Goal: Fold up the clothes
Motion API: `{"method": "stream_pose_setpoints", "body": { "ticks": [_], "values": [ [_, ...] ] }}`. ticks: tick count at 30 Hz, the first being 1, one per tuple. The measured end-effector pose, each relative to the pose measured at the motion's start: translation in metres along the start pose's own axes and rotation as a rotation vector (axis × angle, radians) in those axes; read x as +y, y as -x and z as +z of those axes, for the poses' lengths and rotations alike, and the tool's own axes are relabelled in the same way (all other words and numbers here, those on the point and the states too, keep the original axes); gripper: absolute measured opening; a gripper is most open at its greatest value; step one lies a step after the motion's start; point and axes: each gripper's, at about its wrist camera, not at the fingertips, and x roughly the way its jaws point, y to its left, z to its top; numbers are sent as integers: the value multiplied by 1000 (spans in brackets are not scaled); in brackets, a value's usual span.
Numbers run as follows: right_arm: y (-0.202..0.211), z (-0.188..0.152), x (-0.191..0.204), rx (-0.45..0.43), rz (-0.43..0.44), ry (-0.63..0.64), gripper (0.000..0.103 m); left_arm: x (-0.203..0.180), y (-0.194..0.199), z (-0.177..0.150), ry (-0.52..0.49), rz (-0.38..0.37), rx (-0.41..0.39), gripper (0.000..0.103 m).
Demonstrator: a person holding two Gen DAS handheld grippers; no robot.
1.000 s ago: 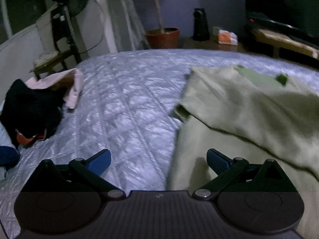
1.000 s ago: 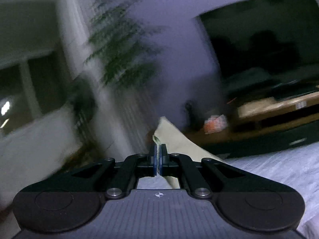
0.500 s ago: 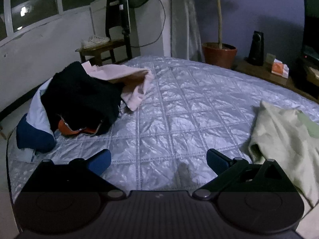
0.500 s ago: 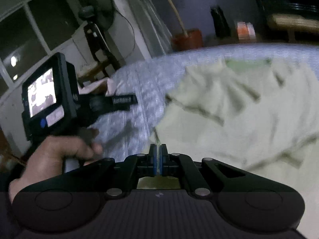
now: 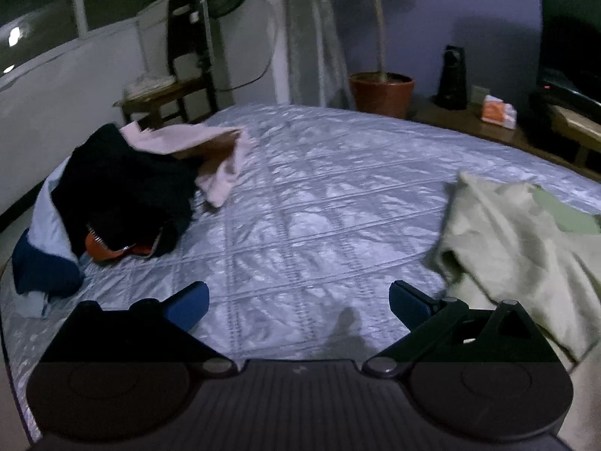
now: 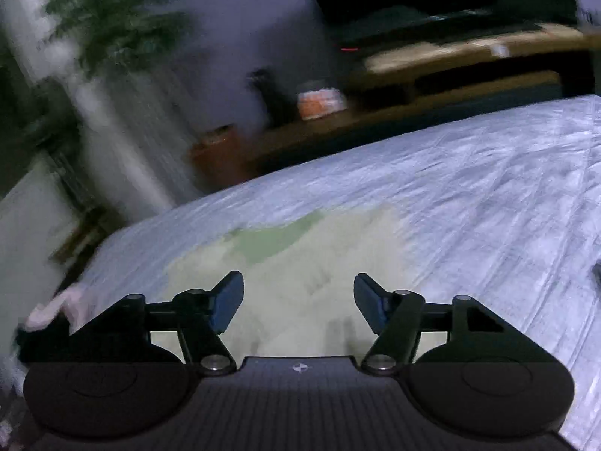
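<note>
Both my hand-held grippers, left (image 5: 298, 302) and right (image 6: 298, 306), are spread and hold nothing. The green shirt (image 6: 300, 263) lies rumpled, I think, near the bed's (image 5: 319, 188) right edge; a careless pinch could grab several layers.

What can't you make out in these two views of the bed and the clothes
- Pale green garment: left wrist view cuts it off at the right edge; what kind of garment it is, unclear.
- Same garment in right wrist view: motion blur smears its folds, and the right gripper covers its near edge.
- Clothes pile: the black piece on top hides what lies beneath.
- Orange packet on the shelf: too small to read.
</note>
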Motion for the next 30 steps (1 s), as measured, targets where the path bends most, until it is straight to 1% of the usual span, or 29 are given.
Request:
{"method": "stream_pose_setpoints", "body": {
  "ticks": [2, 3, 4, 6, 7, 8, 9, 10, 12, 14, 16, 17, 18, 19, 20, 21, 22, 23, 24, 26, 27, 28, 30],
  "values": [
    [-29, 17, -15, 72, -68, 22, 68, -4, -1, -2, -17, -5, 12, 102],
    [-41, 21, -19, 106, -85, 41, 67, -7, -2, -3, -26, -7, 17, 102],
    [-51, 21, -19, 129, -85, 60, 64, -9, -3, -4, -35, -10, 23, 102],
    [-65, 21, -20, 149, -106, 87, 64, -13, -4, -6, -52, -15, 35, 102],
    [-72, 20, -23, 156, -112, 82, 53, -15, -5, -7, -61, -17, 41, 102],
    [-77, 19, -25, 158, -122, 95, 34, -17, -5, -8, -69, -19, 46, 102],
    [-81, 18, -24, 152, -139, 134, 7, -20, -6, -8, -78, -22, 52, 102],
    [-85, 17, -23, 146, -156, 173, 5, -22, -7, -9, -87, -24, 58, 102],
    [-93, 21, -15, 127, -197, 250, 5, -26, -8, -11, -104, -29, 70, 102],
    [-100, 29, -9, 94, -230, 294, 9, -31, -9, -13, -121, -34, 81, 102],
    [-96, 34, 0, 25, -318, 366, 37, -32, -9, -14, -129, -33, 82, 102],
    [-91, 32, 6, -12, -364, 405, 41, -32, -10, -14, -130, -32, 82, 102],
    [-81, 28, 13, -46, -385, 434, 42, -31, -10, -14, -125, -31, 85, 102],
    [-68, 20, 23, -79, -373, 467, 42, -30, -11, -13, -120, -29, 88, 102],
    [-54, 10, 36, -105, -328, 501, 42, -29, -12, -13, -115, -28, 91, 102],
    [-40, -2, 49, -118, -268, 533, 45, -27, -13, -12, -108, -26, 95, 102],
    [-29, -18, 64, -98, -179, 566, 54, -25, -13, -11, -100, -22, 97, 102],
    [-22, -38, 80, -63, -102, 612, 59, -23, -14, -11, -92, -17, 97, 102],
    [-20, -58, 97, -32, -59, 669, 62, -21, -14, -9, -85, -11, 96, 102],
    [-22, -99, 132, 39, 11, 802, 55, -16, -15, -7, -66, 7, 93, 102],
    [-26, -114, 147, 67, 41, 841, 50, -13, -15, -5, -52, 17, 91, 102],
    [-30, -127, 160, 89, 68, 871, 48, -9, -15, -4, -34, 29, 89, 102],
    [-41, -144, 183, 115, 101, 914, 48, -1, -16, -1, 5, 51, 82, 102]
  ]
}}
